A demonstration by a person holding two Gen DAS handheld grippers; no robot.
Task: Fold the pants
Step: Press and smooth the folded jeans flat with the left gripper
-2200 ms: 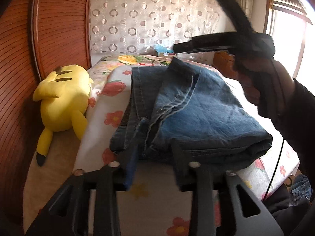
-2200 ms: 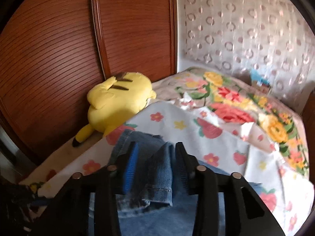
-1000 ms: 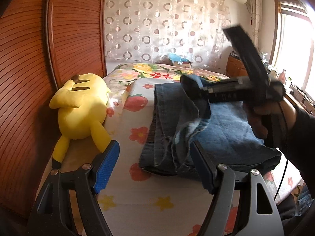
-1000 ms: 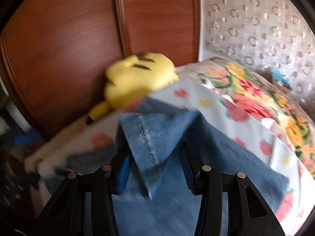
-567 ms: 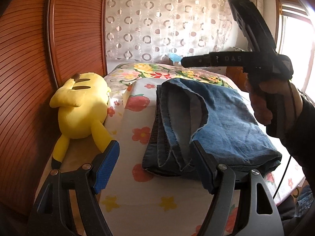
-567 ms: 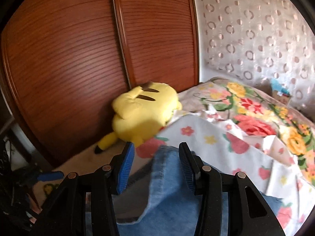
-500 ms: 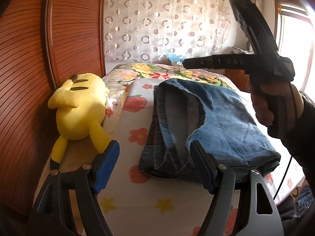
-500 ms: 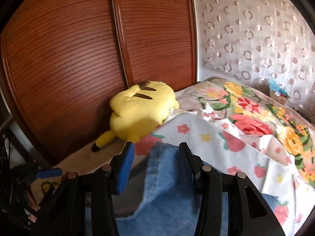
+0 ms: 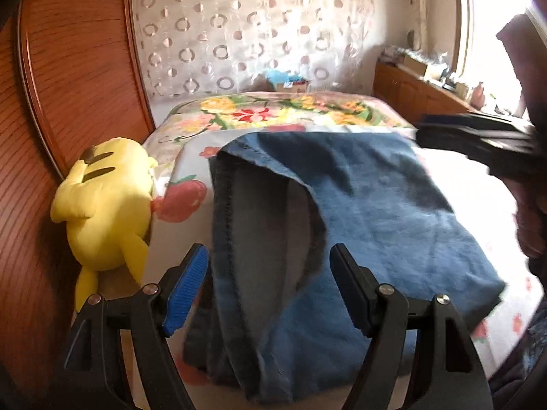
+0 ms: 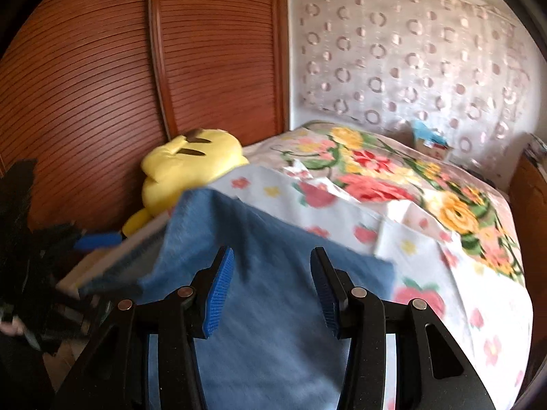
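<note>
Both hand-held grippers, left [image 9: 265,275] and right [image 10: 270,287], now gape wide and empty, having released the jeans [image 9: 359,205], folded on the bed [image 10: 444,273].

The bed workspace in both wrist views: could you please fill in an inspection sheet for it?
Surface: bed with a floral sheet.
Job's things: jeans, folded, lying on the sheet, top layer curled open at the near-left edge.
Clutter: yellow plush toy beside the jeans, against the wooden doors.
Grippers: left gripper open, over the jeans' near edge; right gripper open above the denim.
Cables: nothing seen.
Surroundings: ring-patterned curtain, bright window, wooden cabinet.
</note>
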